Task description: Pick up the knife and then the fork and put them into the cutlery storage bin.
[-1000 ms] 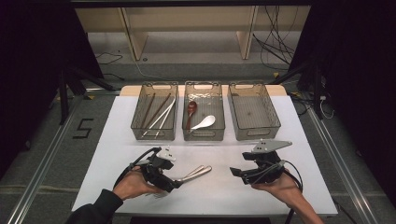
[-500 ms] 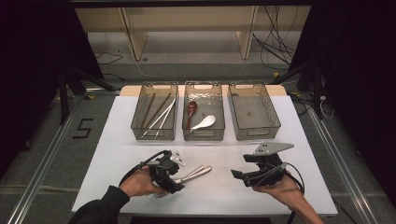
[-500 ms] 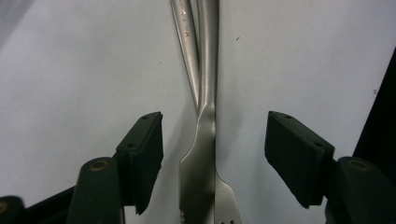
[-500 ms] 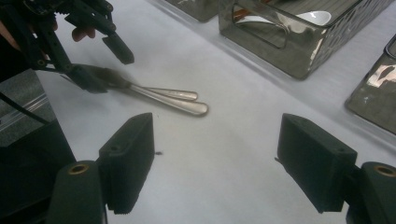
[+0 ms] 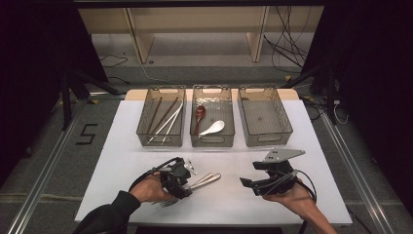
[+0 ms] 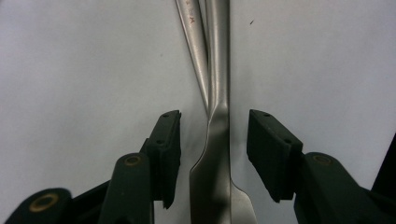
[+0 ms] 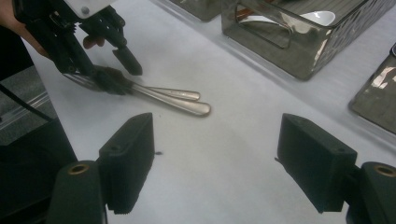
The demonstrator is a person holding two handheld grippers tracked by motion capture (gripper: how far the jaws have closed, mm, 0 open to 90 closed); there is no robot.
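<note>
The left gripper point(image 6: 214, 154) has just been closing, pads not yet touching the forks point(image 6: 215, 135) between them, while the right gripper point(image 7: 215, 158) stands open above the table point(image 7: 224, 154).

Your high view looks forward and down over the whole table point(image 5: 146, 195). Your gripper views sit low and close, both sharing the forks point(image 6: 217, 140) with it.

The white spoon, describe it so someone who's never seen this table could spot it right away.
On the white table, three clear bins stand in a row at the far side. In the middle bin, the white spoon lies beside a dark red spoon; it is the only white piece there.
</note>
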